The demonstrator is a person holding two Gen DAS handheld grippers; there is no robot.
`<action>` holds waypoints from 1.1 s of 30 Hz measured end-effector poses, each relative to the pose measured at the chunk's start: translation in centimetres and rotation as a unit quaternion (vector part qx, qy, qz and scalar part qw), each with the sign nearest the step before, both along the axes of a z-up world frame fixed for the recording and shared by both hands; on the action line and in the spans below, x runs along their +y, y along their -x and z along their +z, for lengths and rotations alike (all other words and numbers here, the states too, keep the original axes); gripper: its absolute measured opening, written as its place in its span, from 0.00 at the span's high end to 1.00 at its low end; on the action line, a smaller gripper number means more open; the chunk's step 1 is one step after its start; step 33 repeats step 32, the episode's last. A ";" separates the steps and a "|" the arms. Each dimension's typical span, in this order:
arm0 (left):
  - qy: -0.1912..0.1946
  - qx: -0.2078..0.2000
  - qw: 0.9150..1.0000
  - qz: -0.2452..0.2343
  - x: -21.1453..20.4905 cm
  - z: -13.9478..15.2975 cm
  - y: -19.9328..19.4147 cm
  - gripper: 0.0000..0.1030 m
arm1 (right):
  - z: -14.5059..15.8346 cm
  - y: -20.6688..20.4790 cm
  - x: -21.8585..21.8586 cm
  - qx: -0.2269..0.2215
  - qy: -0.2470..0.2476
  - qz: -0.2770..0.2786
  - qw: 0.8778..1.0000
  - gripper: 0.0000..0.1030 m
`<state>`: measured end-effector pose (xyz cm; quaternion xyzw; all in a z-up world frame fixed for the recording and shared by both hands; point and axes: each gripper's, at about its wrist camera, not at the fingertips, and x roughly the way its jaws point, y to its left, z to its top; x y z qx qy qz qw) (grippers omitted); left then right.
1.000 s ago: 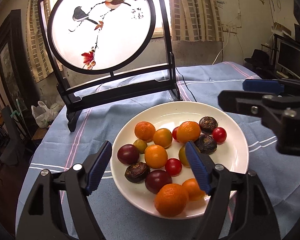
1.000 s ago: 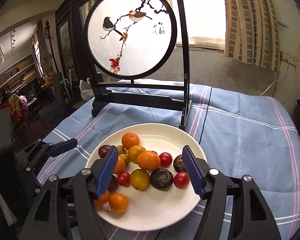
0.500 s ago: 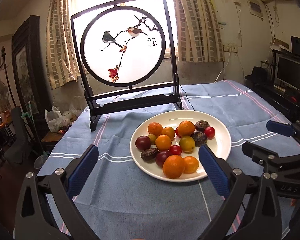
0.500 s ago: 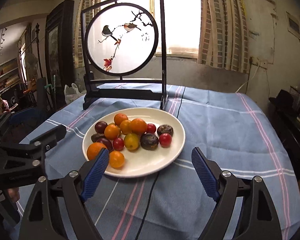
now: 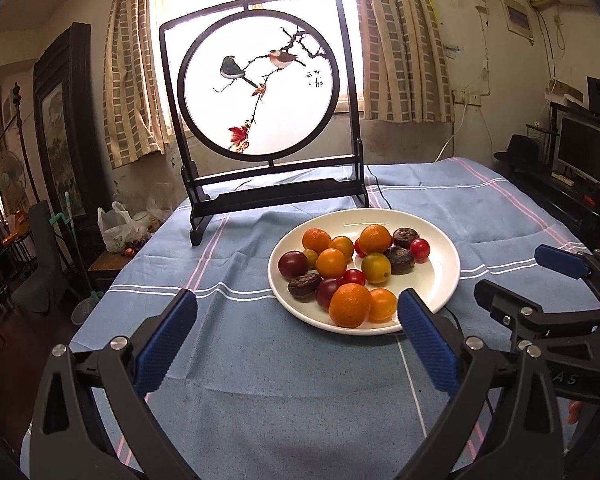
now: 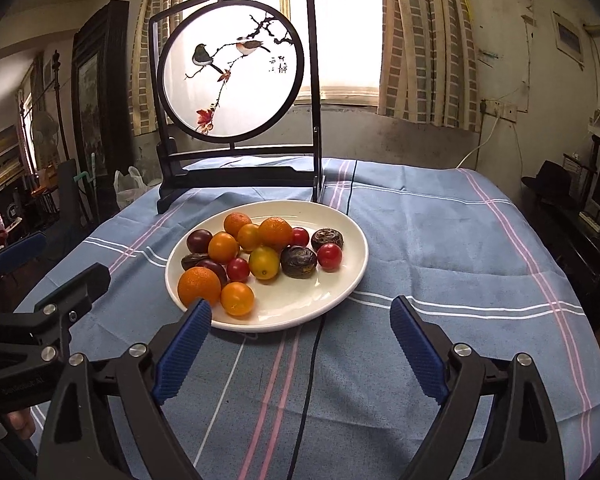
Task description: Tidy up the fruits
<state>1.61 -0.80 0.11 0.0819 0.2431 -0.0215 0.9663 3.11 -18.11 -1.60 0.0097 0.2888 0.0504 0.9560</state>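
Observation:
A white plate (image 5: 440,276) (image 6: 332,292) on the blue striped cloth holds several small fruits: oranges (image 5: 350,305), red cherry tomatoes (image 6: 329,256), dark plums (image 5: 292,264), a yellow fruit (image 6: 264,263) and wrinkled dark passion fruits (image 6: 298,261). My left gripper (image 5: 296,336) is open and empty, above the cloth in front of the plate and to its left. My right gripper (image 6: 300,344) is open and empty, above the cloth just in front of the plate. Each gripper shows at the edge of the other's view.
A black-framed round screen with painted birds (image 5: 260,84) (image 6: 230,68) stands on the table behind the plate. A thin black cable (image 6: 312,364) runs from under the plate toward the front edge. A chair and bags (image 5: 118,228) stand left of the table; monitor (image 5: 584,152) right.
Both grippers have drawn back and up from over the plate; the plate now lies farther ahead. Both jaws have opened wider. The fruits have not moved.

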 end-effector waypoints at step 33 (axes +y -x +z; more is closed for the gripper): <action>0.033 -0.018 0.999 -0.005 0.9 -0.8 -3.0 0.05 | -1.6 -0.8 -0.7 -0.006 -0.010 -0.023 1.000 0.10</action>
